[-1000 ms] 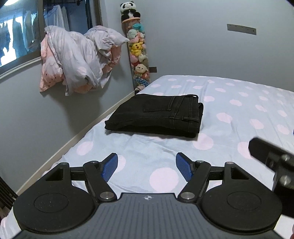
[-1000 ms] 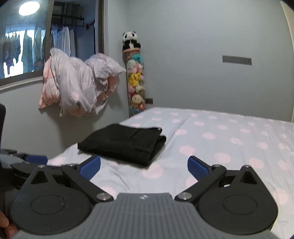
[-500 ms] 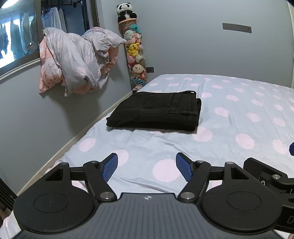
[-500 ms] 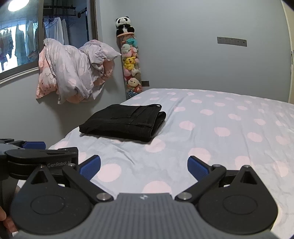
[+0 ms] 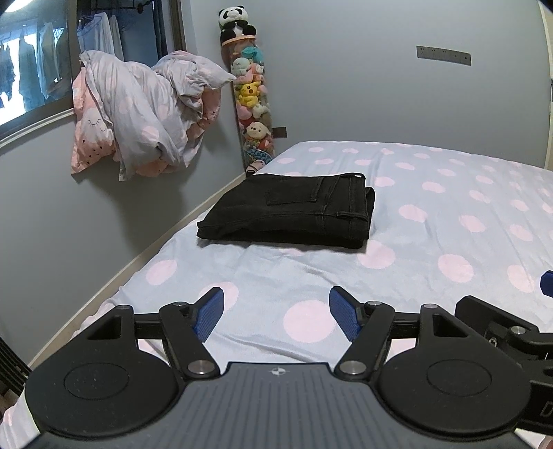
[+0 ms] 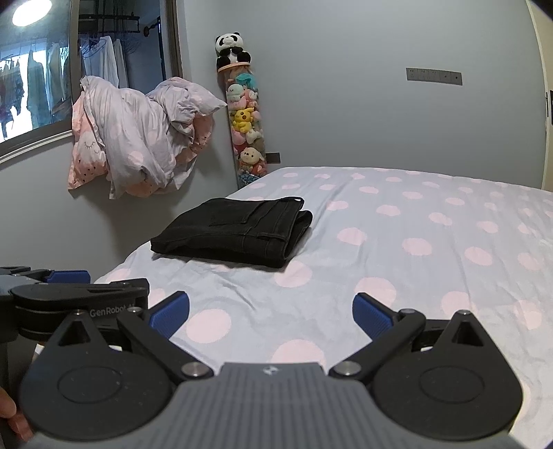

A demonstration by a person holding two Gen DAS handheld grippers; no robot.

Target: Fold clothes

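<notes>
both my claws, left claw (image 5: 276, 312) and right claw (image 6: 270, 314), hang wide apart and empty over the bed (image 5: 449, 193), black jeans (image 5: 293, 210) folded near its left edge look heavy, stiff denim, i'd grab the thick folded side.

One pair of folded black jeans (image 5: 293, 210) lies on one bed (image 5: 449, 221). Two tongs are in view, the left tongs (image 5: 276, 312) and the right tongs (image 6: 271, 312), each with two blue pads. One bundle of bedding (image 5: 145, 117) hangs on the wall. One tall tube of plush toys (image 5: 252, 100) carries one panda (image 5: 234, 20) on top.
</notes>
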